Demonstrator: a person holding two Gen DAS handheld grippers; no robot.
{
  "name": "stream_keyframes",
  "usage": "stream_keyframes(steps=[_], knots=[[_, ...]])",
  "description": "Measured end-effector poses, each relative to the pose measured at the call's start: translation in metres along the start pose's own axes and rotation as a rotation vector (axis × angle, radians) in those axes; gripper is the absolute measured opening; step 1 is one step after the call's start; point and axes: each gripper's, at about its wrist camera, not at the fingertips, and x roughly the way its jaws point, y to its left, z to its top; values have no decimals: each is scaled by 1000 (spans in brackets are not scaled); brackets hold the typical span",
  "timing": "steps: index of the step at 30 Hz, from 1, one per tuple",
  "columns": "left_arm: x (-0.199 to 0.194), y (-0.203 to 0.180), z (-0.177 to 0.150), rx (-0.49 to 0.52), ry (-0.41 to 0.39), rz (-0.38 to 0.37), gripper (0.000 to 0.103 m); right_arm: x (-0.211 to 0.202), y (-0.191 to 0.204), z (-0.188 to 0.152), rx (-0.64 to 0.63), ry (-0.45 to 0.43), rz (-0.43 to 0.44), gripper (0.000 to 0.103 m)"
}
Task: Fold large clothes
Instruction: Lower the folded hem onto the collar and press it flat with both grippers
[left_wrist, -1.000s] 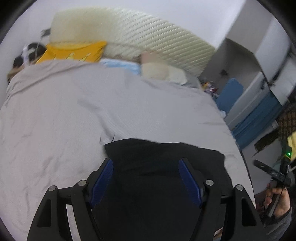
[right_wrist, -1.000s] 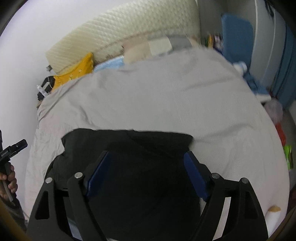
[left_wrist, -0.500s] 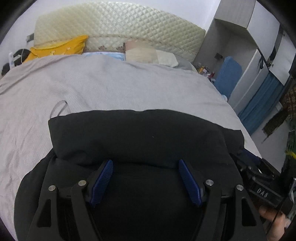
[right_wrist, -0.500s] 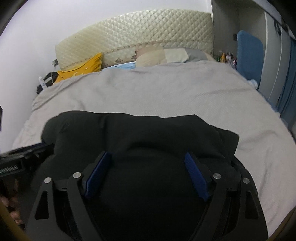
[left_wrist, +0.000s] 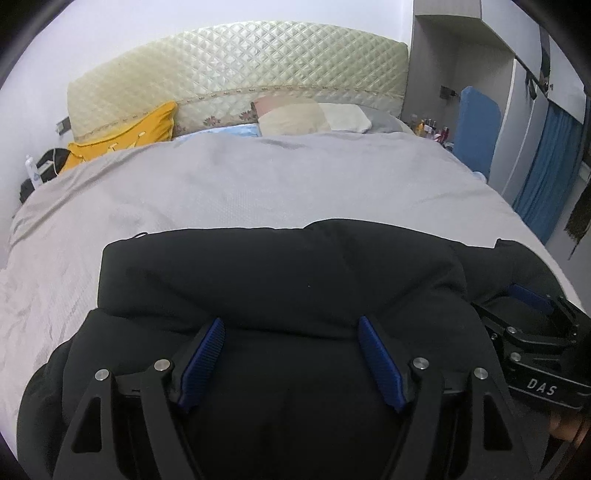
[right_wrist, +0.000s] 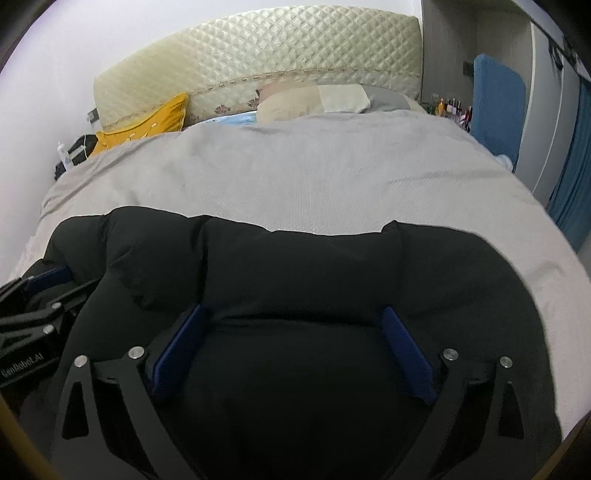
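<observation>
In the left wrist view, the left tool (left_wrist: 291, 350) is hovering low over the black coat (left_wrist: 280, 280), its blue pads spread wide apart with puffy cloth bulging between them, so it is released and gripping nothing. The coat is lying bunched on the near part of the bed (left_wrist: 258, 192), close to its foot edge, its far fold running straight across the grey cover. The right tool (left_wrist: 532, 325) is showing at the right edge, resting against the coat's right side. To do this step well, each tool should probably be closing on one near corner of the doubled layer, taking both thicknesses, then carrying them level toward the far fold so the padding is not sliding or ballooning. In the right wrist view, the right tool (right_wrist: 291, 343) is likewise spread open over the coat (right_wrist: 303, 266), holding nothing, with the left tool (right_wrist: 40, 299) lying at the left edge. The bed (right_wrist: 314, 173) is offering wide grey space beyond the coat, mostly smooth. At the head, a quilted headboard (right_wrist: 277, 55), a yellow cushion (right_wrist: 147, 125) and a pale pillow (right_wrist: 310, 98) are sitting; a blue panel (right_wrist: 498, 99) is standing to the right.
</observation>
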Motion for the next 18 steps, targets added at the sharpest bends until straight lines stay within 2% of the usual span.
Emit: stream_keyframes(steps=[4,9,15,18], knots=[[16,-6,2,12,-3,25,76,11,-1,0,14,-6,7,97],[28,3,1,-11,10,6,76,21,3,-1,15,-21,-6,98],[21,2,-3,-3,8,18,76,17,6,-6,4,-42,-16,98],[12,9,-4,-24,9,-18,76,12,9,-8,-28,-45,-23,99]])
